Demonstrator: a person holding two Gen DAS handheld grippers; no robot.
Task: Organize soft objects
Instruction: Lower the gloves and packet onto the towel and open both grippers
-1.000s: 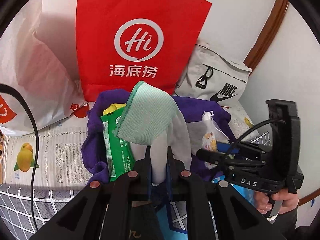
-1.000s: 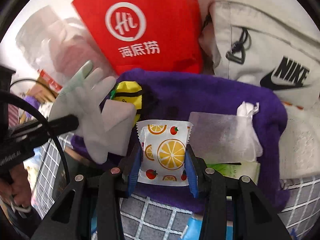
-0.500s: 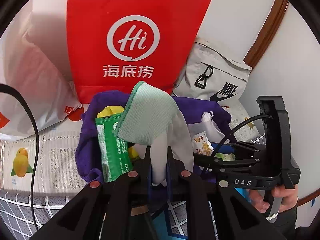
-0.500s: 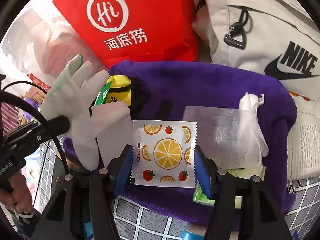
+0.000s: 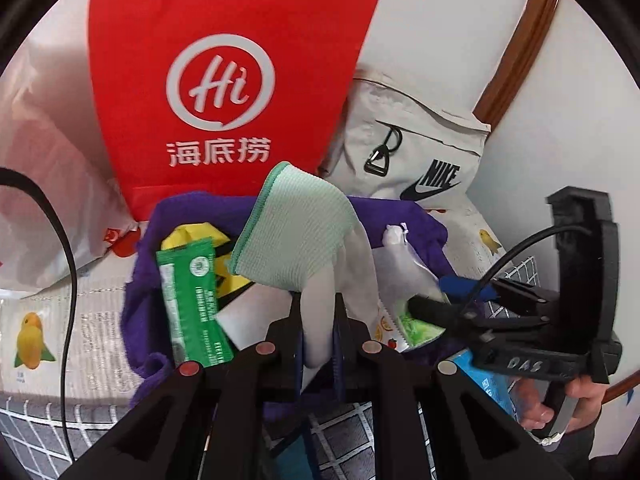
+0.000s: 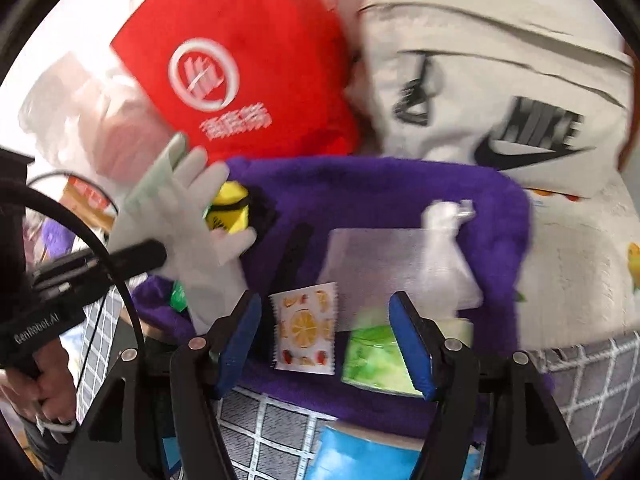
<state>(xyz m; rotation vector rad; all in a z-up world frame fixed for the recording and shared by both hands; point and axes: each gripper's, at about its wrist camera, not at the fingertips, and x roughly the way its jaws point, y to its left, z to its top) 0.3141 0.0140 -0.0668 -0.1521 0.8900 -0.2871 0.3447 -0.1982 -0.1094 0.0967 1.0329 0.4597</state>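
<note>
My left gripper is shut on a white glove with a green cuff and holds it above the purple towel; the glove also shows in the right wrist view. My right gripper is open. The orange-print sachet lies loose on the purple towel between its blue pads. Beside it lie a light green packet and a white mesh pouch. A green packet and a yellow item lie on the towel's left side.
A red Hi bag, a grey Nike bag and a white plastic bag stand behind the towel against the wall. A blue pack lies at the near edge on the checked sheet. The right gripper's body is at right.
My right gripper has opened and let go of the orange-print sachet, which now lies on the purple towel. The left gripper still holds the glove, shifted slightly.
</note>
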